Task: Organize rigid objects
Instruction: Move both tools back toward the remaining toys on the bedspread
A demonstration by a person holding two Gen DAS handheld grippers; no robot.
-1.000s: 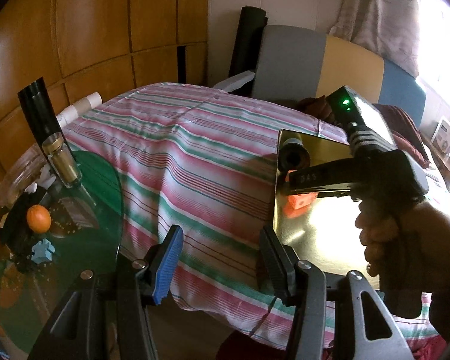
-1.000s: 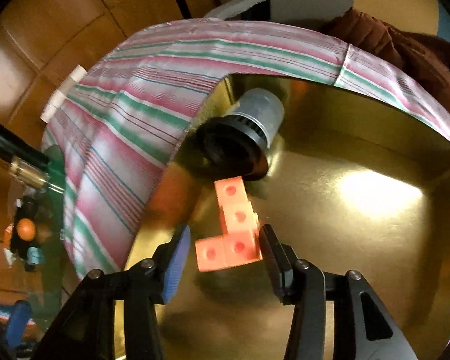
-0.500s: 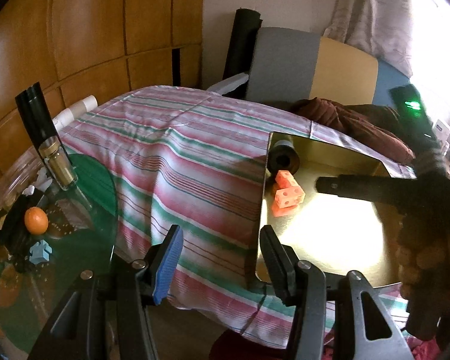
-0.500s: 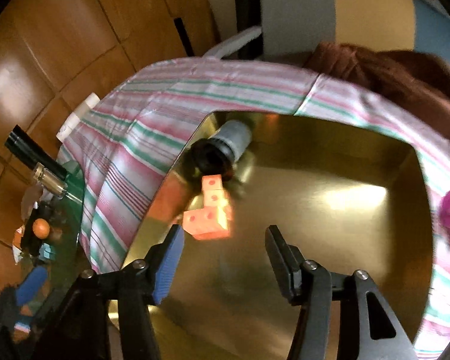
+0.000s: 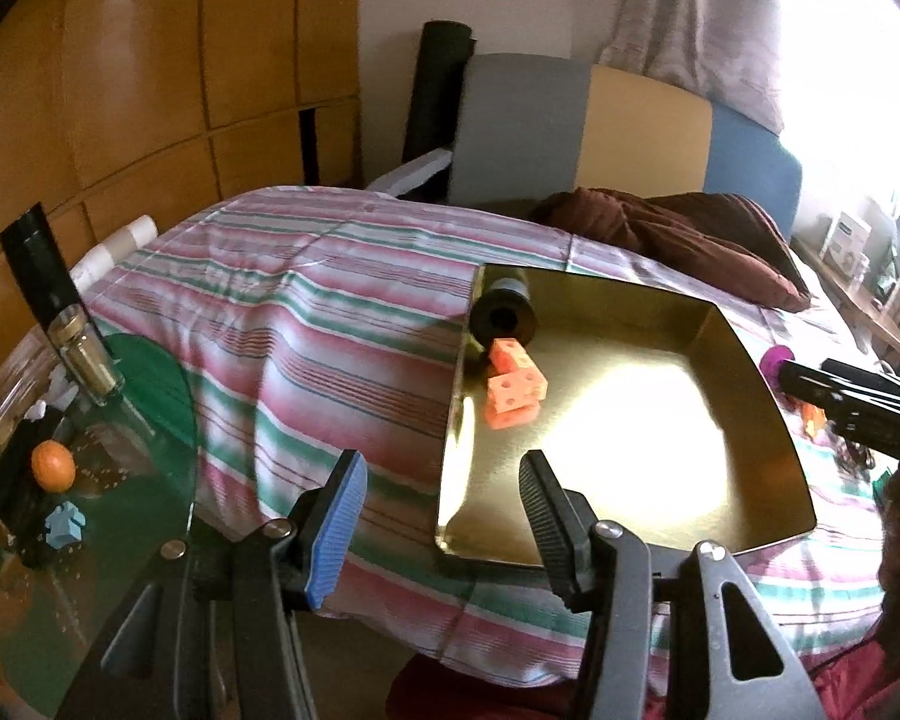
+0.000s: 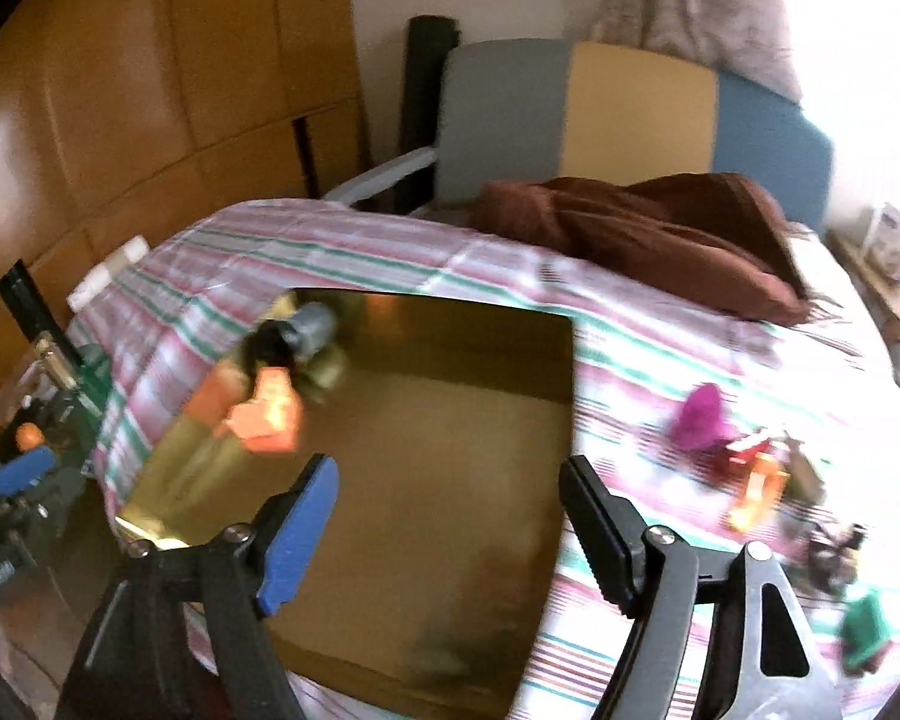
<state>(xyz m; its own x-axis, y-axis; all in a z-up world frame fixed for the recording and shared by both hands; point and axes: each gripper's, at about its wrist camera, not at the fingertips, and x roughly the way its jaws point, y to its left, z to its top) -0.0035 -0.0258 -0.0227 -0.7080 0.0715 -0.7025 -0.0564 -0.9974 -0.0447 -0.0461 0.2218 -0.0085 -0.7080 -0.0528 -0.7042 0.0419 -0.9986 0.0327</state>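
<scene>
The orange block piece [image 5: 513, 387] sits inside the gold tray [image 5: 768, 414], near its far-left corner, just in front of a dark cylinder w/ a grey end [image 5: 503, 315] lying on its side; can't tell if the two touch. Nothing is gripping the block. The tray rests on a bed w/ a pink, green & white striped sheet [image 5: 306, 324]. The right gripper [image 6: 447, 513] hangs above the tray's near part, jaws spread wide & just been opening, nothing between them; its view is motion-blurred. The left gripper [image 5: 444, 519] is over the sheet at the tray's near-left corner, jaws apart & empty too. On the sheet right of the tray lie a magenta item [image 6: 699, 420] & a cluster of small bits, orange and green among them, too blurred to name. Left of the bed is a green glass table [image 5: 120, 498] w/ an orange ball [image 5: 53, 465], a small light-blue piece [image 5: 65, 531] & a tall black bottle w/ a gold band [image 5: 60, 306]. A brown pillow [image 5: 678, 237] lies at the head of the bed, in front of a grey, yellow & blue headboard [image 5: 594, 132].
</scene>
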